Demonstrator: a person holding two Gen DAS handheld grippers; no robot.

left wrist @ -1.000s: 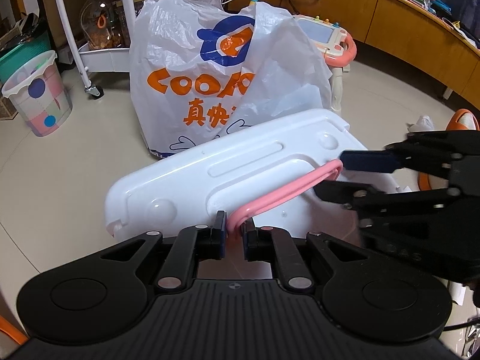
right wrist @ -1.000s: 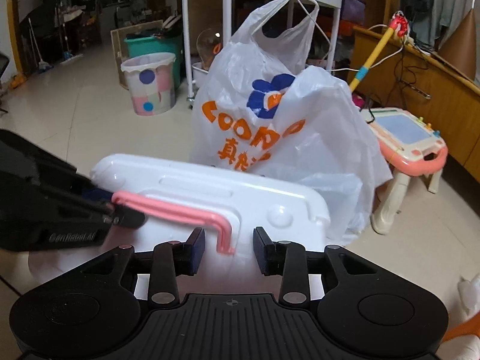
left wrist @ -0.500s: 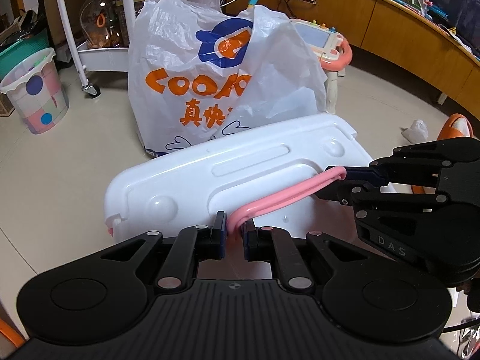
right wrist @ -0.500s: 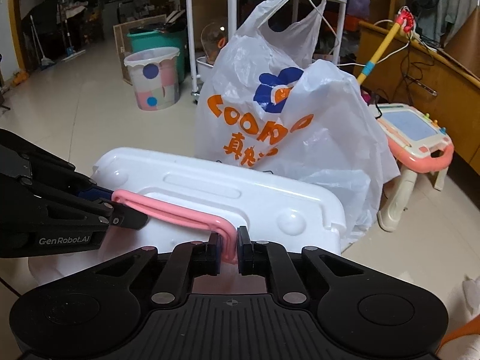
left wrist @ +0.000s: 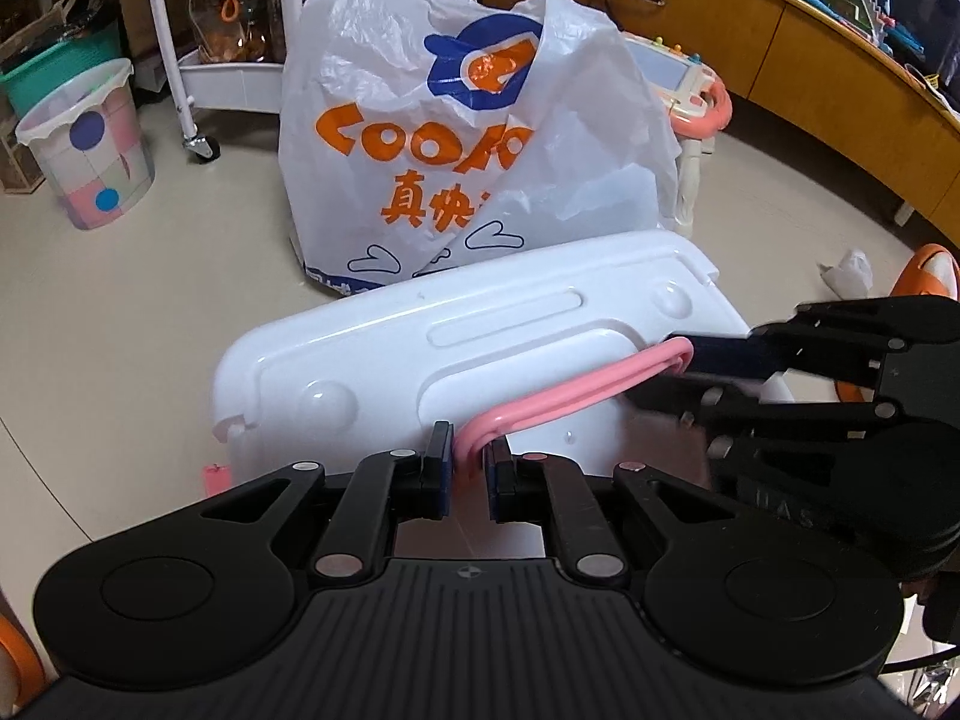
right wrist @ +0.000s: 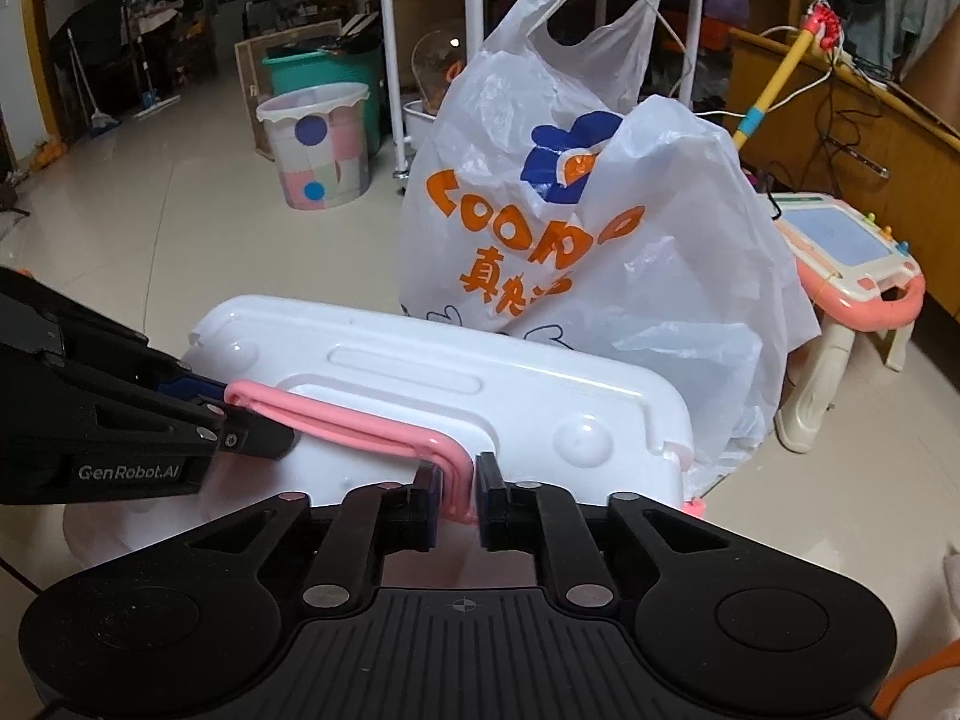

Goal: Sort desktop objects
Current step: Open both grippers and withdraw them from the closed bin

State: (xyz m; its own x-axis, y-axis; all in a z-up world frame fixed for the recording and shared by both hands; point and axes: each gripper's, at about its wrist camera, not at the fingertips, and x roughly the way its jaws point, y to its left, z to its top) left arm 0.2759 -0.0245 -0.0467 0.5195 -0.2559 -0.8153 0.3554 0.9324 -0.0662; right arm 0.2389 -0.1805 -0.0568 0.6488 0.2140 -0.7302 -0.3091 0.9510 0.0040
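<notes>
A white plastic box (left wrist: 360, 372) with a pink wire handle (left wrist: 570, 396) stands on the floor before me. My left gripper (left wrist: 471, 462) is shut on the near bend of that handle. In the left wrist view my right gripper (left wrist: 666, 378) comes in from the right and clamps the handle's far bend. In the right wrist view the box lid (right wrist: 540, 396) lies ahead, and my right gripper (right wrist: 456, 480) is shut on the pink handle (right wrist: 360, 420). There my left gripper (right wrist: 240, 414) holds the other end from the left.
A full white shopping bag (left wrist: 468, 150) stands just behind the box. A patterned bin (left wrist: 90, 144) and a white wheeled rack (right wrist: 474, 60) are at the back left. A toy drawing board (right wrist: 840, 252) on legs and a wooden counter (left wrist: 810, 60) are to the right.
My right gripper was open beside the handle's bend one second ago; it has shut on it. My left gripper has kept its hold throughout.
</notes>
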